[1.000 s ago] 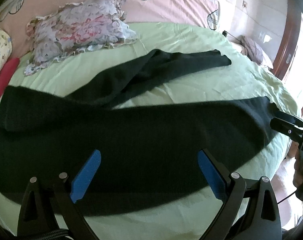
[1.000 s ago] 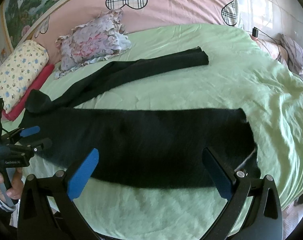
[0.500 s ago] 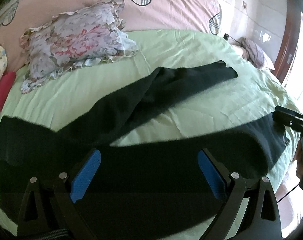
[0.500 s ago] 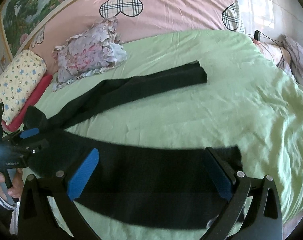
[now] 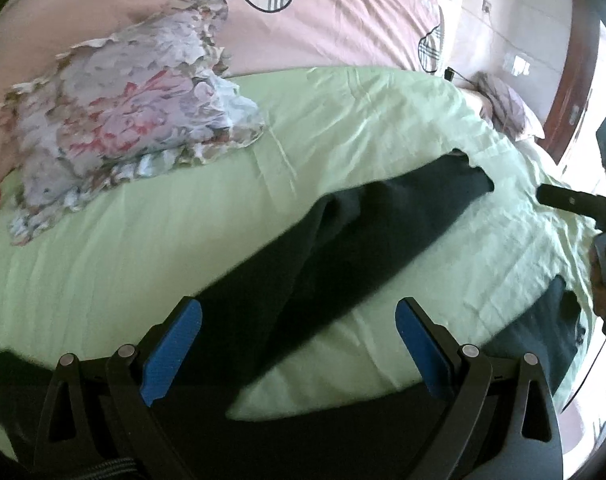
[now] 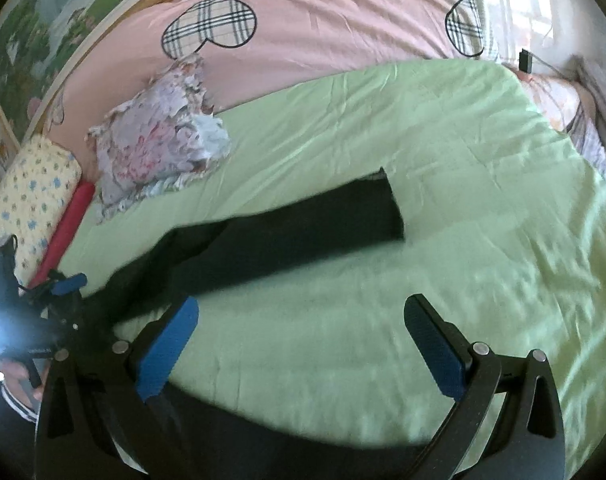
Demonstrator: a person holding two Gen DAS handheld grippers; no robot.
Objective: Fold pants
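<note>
Black pants [image 5: 383, 236] lie spread on a light green bedsheet [image 5: 183, 216]. One leg runs diagonally up to the right; the other leg lies along the near edge, mostly under the gripper bodies. In the right wrist view the far leg [image 6: 303, 236] ends mid-bed. My left gripper [image 5: 299, 340] is open with blue pads, above the crotch area, holding nothing. My right gripper [image 6: 303, 340] is open over bare sheet, near the near leg. The other gripper shows at each view's edge: the right one [image 5: 575, 202], the left one [image 6: 59, 292].
A floral ruffled pillow [image 5: 115, 136] lies at the far left of the bed. A pink duvet with plaid hearts [image 5: 303, 12] is behind. A yellow dotted pillow [image 6: 27, 196] and red roll [image 6: 69, 224] sit at the left. The bed's right edge drops off.
Both grippers have moved forward over the bed; the near leg has slid down toward the bottom of both views and the far leg now sits closer. Both stay open.
</note>
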